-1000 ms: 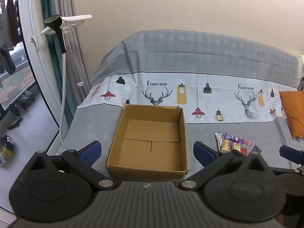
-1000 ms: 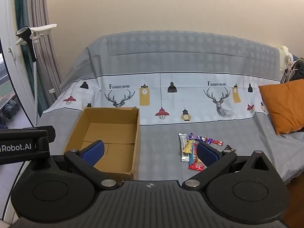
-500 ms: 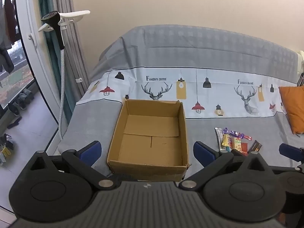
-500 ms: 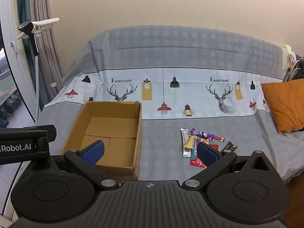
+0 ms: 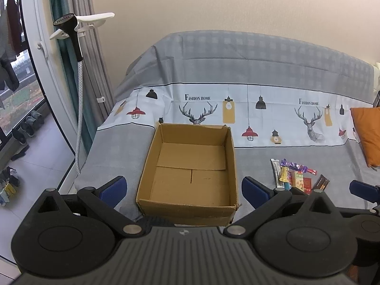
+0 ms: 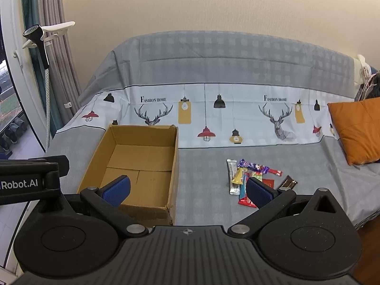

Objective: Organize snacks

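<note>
An empty open cardboard box (image 5: 190, 166) sits on the covered sofa; it also shows in the right wrist view (image 6: 135, 163). Several wrapped snacks (image 6: 251, 178) lie in a loose pile on the grey seat to the box's right, also seen in the left wrist view (image 5: 294, 175). My left gripper (image 5: 184, 188) is open and empty, in front of the box. My right gripper (image 6: 187, 188) is open and empty, between the box and the snacks, its right finger (image 6: 260, 192) overlapping the pile's near end.
An orange cushion (image 6: 356, 128) lies at the sofa's right end. A garment steamer on a stand (image 5: 71, 47) and curtains stand left of the sofa, by a glass door. The sofa's front edge drops to the floor at right (image 6: 370, 228).
Both grippers have risen and moved a little closer to the sofa; the box and snacks sit lower and larger in view. Jaws stayed open.
</note>
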